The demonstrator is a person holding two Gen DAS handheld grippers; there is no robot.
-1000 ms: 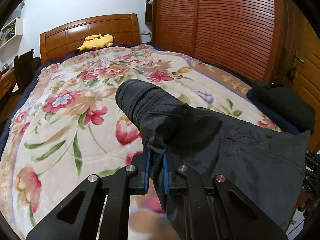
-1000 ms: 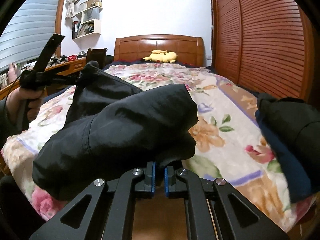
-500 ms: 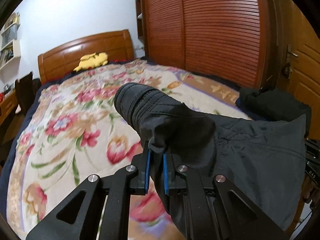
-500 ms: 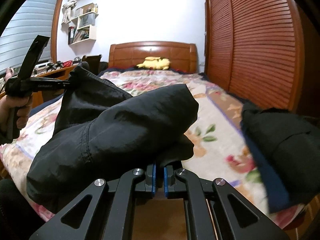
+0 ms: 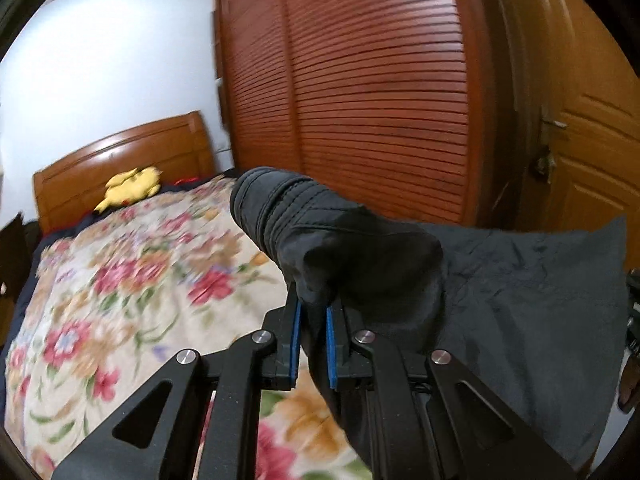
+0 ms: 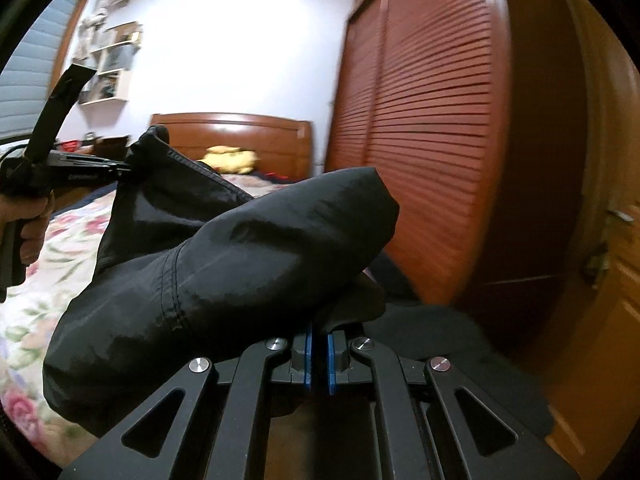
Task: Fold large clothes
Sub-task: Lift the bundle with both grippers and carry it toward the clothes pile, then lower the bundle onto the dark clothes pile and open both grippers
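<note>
— Jacket (image 5: 520,300) first: where is it?

— Off the bed (image 5: 120,280) entirely — a dark, thin-shelled garment slung in the air between the two tools. The left gripper (image 5: 312,320) has its blue pads nipped onto a bunched fold just under a stitched cuff (image 5: 272,208), which sticks up past the jaws. The right gripper (image 6: 318,340) is pinched nearly closed on another gathered edge, and in its view the cloth runs across to the left tool, held in a hand (image 6: 28,220) at the frame's edge.

— So both are holding cloth, none standing wide?

— Both narrow, both clamped on the jacket.

— How far along would you call it?

— Early, I'd judge. Nothing lies flat, no crease is set; the fabric hangs slack and lumpy. It looks like a carry or shake-out ahead of laying it on the floral bedspread. Spreading, sleeves in, and the folds themselves all seem left to do.

— Anything else about?

— A yellow plush toy (image 5: 132,190) by the headboard (image 5: 120,152), the slatted wardrobe (image 5: 380,100) alongside, and another dark heap (image 6: 460,340) low in the right view — too blurred to name.
</note>
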